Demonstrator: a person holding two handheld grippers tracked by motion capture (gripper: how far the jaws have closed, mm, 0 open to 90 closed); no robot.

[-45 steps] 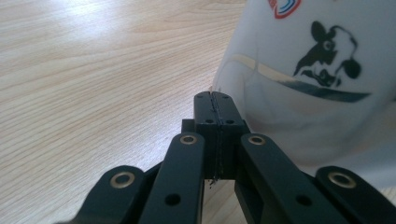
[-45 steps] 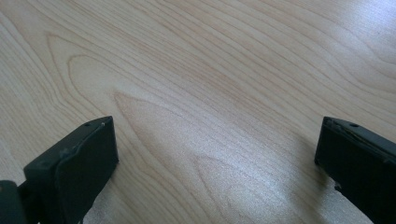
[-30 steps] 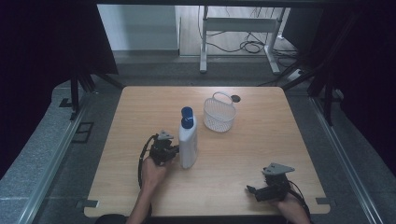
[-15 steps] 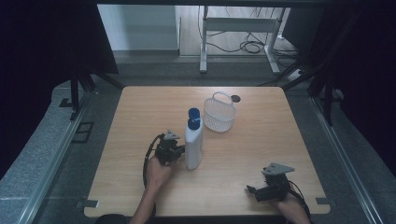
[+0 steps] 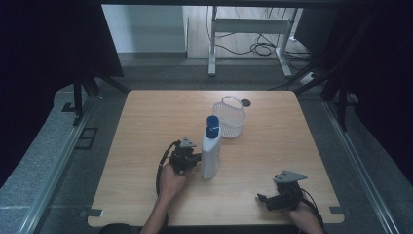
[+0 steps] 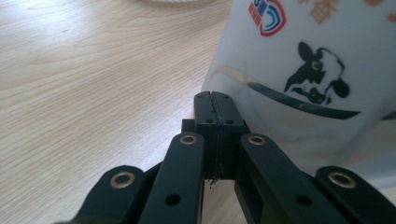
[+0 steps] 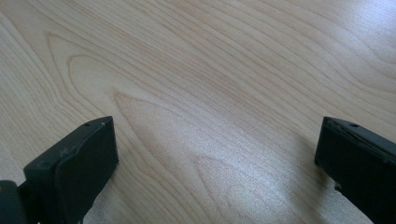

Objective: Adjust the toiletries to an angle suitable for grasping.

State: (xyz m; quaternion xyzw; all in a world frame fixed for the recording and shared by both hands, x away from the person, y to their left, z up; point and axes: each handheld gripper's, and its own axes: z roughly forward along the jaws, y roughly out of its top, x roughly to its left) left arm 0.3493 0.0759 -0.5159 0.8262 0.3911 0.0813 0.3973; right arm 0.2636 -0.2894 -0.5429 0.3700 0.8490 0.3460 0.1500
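From the high view I see my left gripper (image 5: 194,159) resting on the light wooden surface (image 5: 146,122), just beside the tall white plastic bottle with the blue cap (image 5: 211,151), which stands upright near the middle. In the left gripper view the two black jaws are pressed flat together with nothing between them, and their tips sit against the lower wall of the bottle (image 6: 308,70); I cannot tell for certain whether they actually touch it or stop just short. The bottle is cut off at the top and right of that view, so I only get part of a black cow drawing, a curved dark line and pieces of red, blue and orange print that I cannot read.

Behind the bottle, a little to its right, stands a white wire-mesh basket with a handle loop (image 5: 229,118); whether anything lies inside I cannot make out. A small dark round thing (image 5: 246,103) lies on the surface just beyond the basket, too small to identify.

My right gripper (image 5: 264,199) lies low near the front right corner of the surface, well apart from the bottle, with the grey three-cornered plate on top. In the right gripper view its jaws stand wide apart, holding nothing, with bare wood grain (image 7: 210,93) between them; both are cut off by the frame's edges.
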